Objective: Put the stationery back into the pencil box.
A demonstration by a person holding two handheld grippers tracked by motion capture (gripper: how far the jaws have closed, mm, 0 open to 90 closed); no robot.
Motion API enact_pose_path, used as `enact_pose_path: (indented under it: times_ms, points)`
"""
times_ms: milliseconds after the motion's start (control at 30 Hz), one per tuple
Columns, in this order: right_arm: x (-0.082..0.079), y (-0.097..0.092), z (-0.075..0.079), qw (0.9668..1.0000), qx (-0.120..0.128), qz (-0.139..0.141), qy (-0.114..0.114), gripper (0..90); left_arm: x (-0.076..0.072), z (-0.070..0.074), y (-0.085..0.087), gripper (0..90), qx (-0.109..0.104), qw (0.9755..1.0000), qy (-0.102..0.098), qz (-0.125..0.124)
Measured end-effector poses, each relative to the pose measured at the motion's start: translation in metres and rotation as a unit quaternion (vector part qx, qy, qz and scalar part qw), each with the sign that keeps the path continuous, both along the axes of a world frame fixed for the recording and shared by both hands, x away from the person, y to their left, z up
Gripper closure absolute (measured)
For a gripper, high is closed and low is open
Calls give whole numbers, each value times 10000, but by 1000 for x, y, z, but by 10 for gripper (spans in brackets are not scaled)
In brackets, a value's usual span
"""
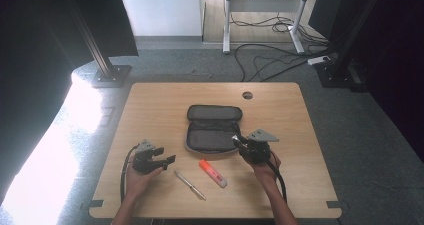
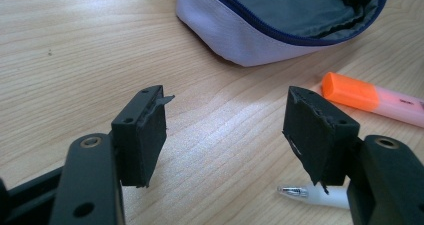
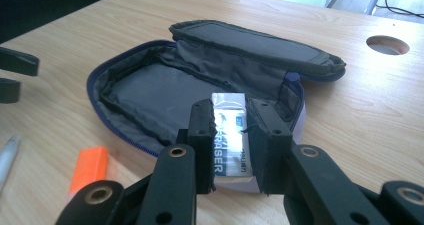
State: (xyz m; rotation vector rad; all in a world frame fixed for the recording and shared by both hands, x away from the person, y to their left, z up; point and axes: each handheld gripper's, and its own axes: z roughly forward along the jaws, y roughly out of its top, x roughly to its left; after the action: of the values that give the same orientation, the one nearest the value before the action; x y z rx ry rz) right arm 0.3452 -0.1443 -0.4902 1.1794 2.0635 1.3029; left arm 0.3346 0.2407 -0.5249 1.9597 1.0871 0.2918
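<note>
An open pencil case with a grey lining lies in the middle of the wooden table; I also see the case in the right gripper view and the case in the left gripper view. My right gripper hovers at the case's near right corner, shut on a white eraser with blue print. My left gripper rests open at the near left, nothing between its jaws. An orange highlighter and a pen lie between the hands.
A round cable hole sits near the table's far edge. Beyond the table are dark stand bases, a desk frame and cables on the floor. The table's left and far right parts hold nothing.
</note>
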Motion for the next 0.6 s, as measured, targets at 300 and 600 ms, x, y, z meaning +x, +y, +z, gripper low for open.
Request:
enact_pose_path:
  times_ms: [300, 600]
  points:
    - [13, 6, -4, 9997, -20, -68, 214, 728, -2, -1, 0, 343, -64, 9999, 55, -78]
    - [23, 11, -5, 9997, -38, -74, 208, 728, -5, -1, -7, 343, 25, 9999, 59, -103]
